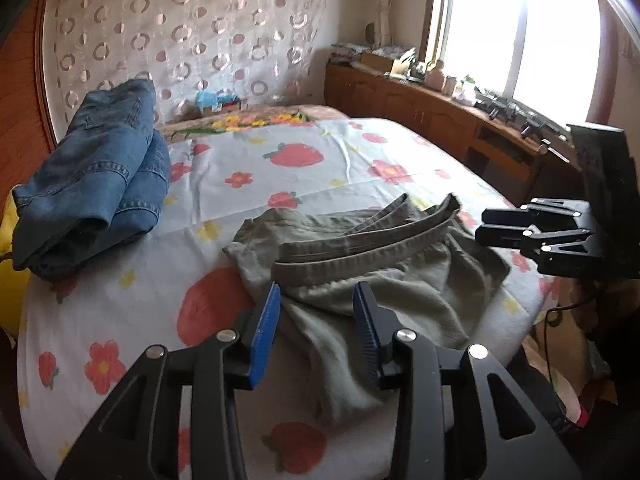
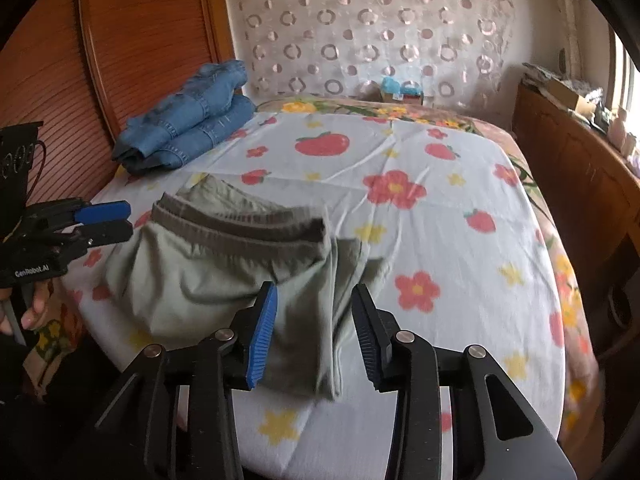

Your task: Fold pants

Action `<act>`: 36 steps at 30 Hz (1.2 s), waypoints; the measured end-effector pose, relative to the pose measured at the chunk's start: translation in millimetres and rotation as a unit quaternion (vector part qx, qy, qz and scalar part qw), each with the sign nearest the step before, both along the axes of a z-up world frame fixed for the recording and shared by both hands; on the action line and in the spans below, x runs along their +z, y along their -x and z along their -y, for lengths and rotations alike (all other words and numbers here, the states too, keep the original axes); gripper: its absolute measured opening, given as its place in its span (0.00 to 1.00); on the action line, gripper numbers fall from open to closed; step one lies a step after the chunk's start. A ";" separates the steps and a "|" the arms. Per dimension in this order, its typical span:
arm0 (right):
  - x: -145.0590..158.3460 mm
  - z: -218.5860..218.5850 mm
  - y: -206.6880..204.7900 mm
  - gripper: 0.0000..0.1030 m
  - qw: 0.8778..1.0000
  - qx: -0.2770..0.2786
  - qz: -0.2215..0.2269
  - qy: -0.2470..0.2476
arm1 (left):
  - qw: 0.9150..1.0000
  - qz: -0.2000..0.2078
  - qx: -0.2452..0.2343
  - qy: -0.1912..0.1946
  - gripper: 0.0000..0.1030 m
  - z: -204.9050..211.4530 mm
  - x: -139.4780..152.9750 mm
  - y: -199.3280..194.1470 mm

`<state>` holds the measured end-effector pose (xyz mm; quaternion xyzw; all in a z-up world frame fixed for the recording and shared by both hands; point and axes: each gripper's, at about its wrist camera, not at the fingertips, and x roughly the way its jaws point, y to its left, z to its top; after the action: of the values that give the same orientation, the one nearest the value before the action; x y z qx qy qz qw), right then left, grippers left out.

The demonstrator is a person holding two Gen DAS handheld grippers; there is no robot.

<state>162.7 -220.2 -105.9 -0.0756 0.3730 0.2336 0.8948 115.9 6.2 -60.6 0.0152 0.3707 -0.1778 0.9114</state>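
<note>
A: Nearest the cameras, left gripper [image 1: 316, 336]: jaws apart, nothing between the pads; the olive cloth lies below them, not clamped. Right gripper [image 2: 314, 336]: likewise parted, empty, hanging over the same cloth.

B: Position of the work piece?

A: Olive-green pants [image 2: 240, 264] lie at the near edge of the bed, between the two tools; folded into a compact bundle, the darker waistband [image 2: 240, 222] doubled along the far side; one layer hangs uneven at the near corner. Judgement: fold largely done, both tools released; what is left is perhaps a tidy-up or moving the bundle to the stack.

B: Stack?

A: Blue jeans [image 1: 96, 184] already folded, resting further back at the far left of the bed, against the wooden panel [image 2: 132, 40].

B: Surface and room?

A: Bedsheet [image 2: 440, 240] white, printed with strawberries and flowers, mildly creased; beyond it a curtain [image 2: 360, 32] with ring pattern; wooden cabinet [image 1: 420, 108] along the right wall, cluttered top; bright window [image 1: 520, 32] above it.
</note>
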 end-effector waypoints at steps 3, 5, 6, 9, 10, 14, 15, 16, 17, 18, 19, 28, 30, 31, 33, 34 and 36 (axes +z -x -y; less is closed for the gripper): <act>0.1 -10.7 -10.3 0.37 1.000 0.012 -0.001 0.018 | 1.000 -0.009 -0.004 0.007 0.35 -0.6 -1.8 -9.3; -2.3 -14.2 -16.7 0.37 1.000 0.018 -0.003 0.023 | 1.000 -0.017 -0.007 0.007 0.35 -0.1 -4.8 -16.1; -4.0 -15.5 -20.4 0.38 0.999 0.019 -0.006 0.027 | 1.000 -0.021 -0.008 0.005 0.35 0.3 -6.7 -19.3; -12.1 -15.8 -36.8 0.38 0.999 0.015 -0.021 0.036 | 0.999 -0.032 -0.006 -0.009 0.35 2.9 -14.4 -26.5; -14.1 -15.4 -41.2 0.38 0.999 0.015 -0.027 0.034 | 0.999 -0.034 -0.005 -0.013 0.35 3.7 -16.1 -27.7; -16.2 -15.2 -50.4 0.38 0.999 0.027 -0.038 0.012 | 0.999 -0.029 -0.003 -0.017 0.35 4.2 -18.1 -30.2; -15.9 -15.6 -51.8 0.37 0.999 0.031 -0.039 0.008 | 1.000 -0.026 -0.002 -0.016 0.35 4.0 -17.3 -30.8; -15.2 -15.9 -53.7 0.36 0.999 0.036 -0.040 0.000 | 1.000 -0.022 -0.003 -0.014 0.35 4.6 -15.6 -30.9; -14.7 -16.5 -54.8 0.28 0.998 0.040 -0.041 -0.005 | 1.000 -0.018 -0.005 -0.012 0.30 4.3 -13.7 -31.4; -14.3 -17.2 -55.9 0.19 0.998 0.045 -0.043 -0.009 | 1.000 -0.016 -0.007 -0.010 0.24 4.5 -12.3 -31.4; -14.4 -18.4 -57.5 0.16 0.998 0.049 -0.046 -0.012 | 1.000 -0.015 -0.009 -0.008 0.22 4.2 -10.9 -32.2; 13.3 -18.4 -49.6 0.03 0.999 0.020 0.023 -0.027 | 0.999 0.029 0.013 0.020 0.11 -1.2 22.1 -29.6; 15.9 -20.2 -53.5 0.03 0.999 0.013 0.024 -0.025 | 0.999 0.029 0.020 0.017 0.11 -1.1 23.2 -35.8; 13.8 -22.6 -58.0 0.03 1.000 0.011 0.016 -0.020 | 0.999 0.027 0.025 0.010 0.11 -0.6 22.1 -39.9; 5.5 -26.3 -65.4 0.03 1.000 0.007 0.000 -0.004 | 0.999 0.017 0.028 0.001 0.13 0.5 17.6 -45.5; 0.9 -28.1 -68.0 0.03 1.000 0.005 -0.009 0.002 | 1.000 0.010 0.029 -0.005 0.14 0.9 14.1 -47.4; -6.4 -28.9 -69.0 0.03 1.000 0.005 -0.019 0.011 | 0.999 0.002 0.036 -0.010 0.16 0.6 11.0 -46.2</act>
<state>231.7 -191.3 -112.3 -0.0830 0.3918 0.2350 0.8856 162.1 5.6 -49.7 0.0118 0.3707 -0.1413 0.9179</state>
